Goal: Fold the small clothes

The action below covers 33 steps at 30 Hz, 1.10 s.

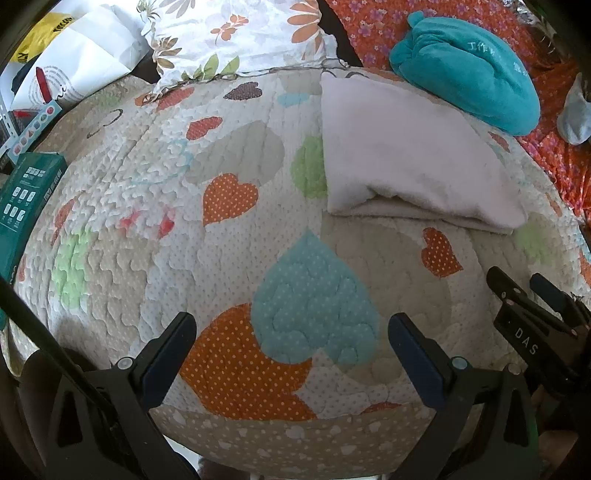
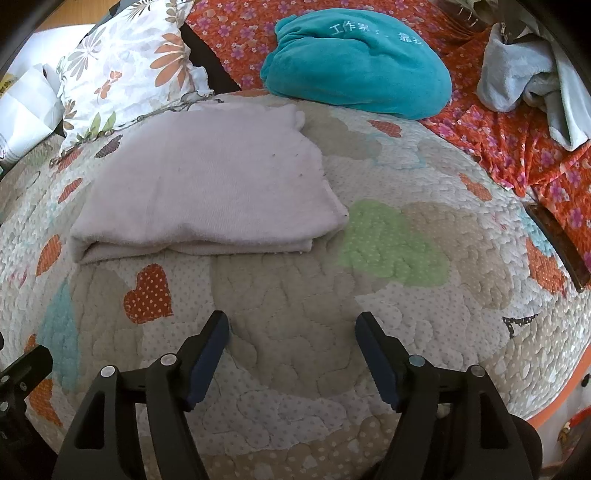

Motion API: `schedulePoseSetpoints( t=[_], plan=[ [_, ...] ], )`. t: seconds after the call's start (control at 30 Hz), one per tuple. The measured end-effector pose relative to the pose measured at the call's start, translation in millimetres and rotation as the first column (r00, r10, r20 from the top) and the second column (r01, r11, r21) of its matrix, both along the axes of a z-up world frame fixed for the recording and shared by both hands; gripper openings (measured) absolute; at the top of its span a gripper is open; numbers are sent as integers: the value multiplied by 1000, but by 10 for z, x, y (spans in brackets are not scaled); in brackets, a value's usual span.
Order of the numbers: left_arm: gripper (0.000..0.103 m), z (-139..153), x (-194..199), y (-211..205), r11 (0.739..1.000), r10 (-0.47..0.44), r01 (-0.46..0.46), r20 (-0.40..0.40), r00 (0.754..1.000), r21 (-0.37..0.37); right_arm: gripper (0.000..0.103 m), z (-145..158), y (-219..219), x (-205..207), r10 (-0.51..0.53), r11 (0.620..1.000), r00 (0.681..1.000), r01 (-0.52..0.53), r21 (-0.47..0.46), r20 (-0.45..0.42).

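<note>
A pale lilac garment lies folded in layers on the heart-patterned quilt, up and to the right of my left gripper. It also shows in the right wrist view, ahead and left of my right gripper. My left gripper is open and empty over a blue heart patch. My right gripper is open and empty above bare quilt, short of the garment's near fold. The right gripper shows at the right edge of the left wrist view.
A teal plush bundle and a grey cloth lie on the orange floral sheet behind. A floral pillow sits at the back left. A green box and white bags are at the left edge.
</note>
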<state>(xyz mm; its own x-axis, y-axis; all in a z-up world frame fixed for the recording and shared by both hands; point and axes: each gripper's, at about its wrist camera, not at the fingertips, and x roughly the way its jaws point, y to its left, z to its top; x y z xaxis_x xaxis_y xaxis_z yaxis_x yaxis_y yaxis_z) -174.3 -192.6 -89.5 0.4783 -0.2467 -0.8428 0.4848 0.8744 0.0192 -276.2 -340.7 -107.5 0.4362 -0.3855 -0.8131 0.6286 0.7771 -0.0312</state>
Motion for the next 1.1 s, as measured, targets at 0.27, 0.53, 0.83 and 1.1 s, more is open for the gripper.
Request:
schedulePoseSetpoints(
  t=[0.27,0.53,0.83,1.1],
  plan=[
    [103,-34,-6,-2,1000,-9,9,-14,1000,5,78,-5,-12,16,6,1000,1000,-6,-7,-5],
    [103,-54,-4,-9,1000,-17,17,-28,999,7,79,-11,-17,21,6,1000,1000,-6,-11,-7],
    [103,-66,-3,1,1000,-20,20,-35,999,6,80,3,-20,24,4,1000,1000,-4,-28,-7],
    [103,-91,-2,2,1000,-17,17,-46,999,8,80,-2,-11,28,4,999,1000,-5,-34,-12]
  ],
)
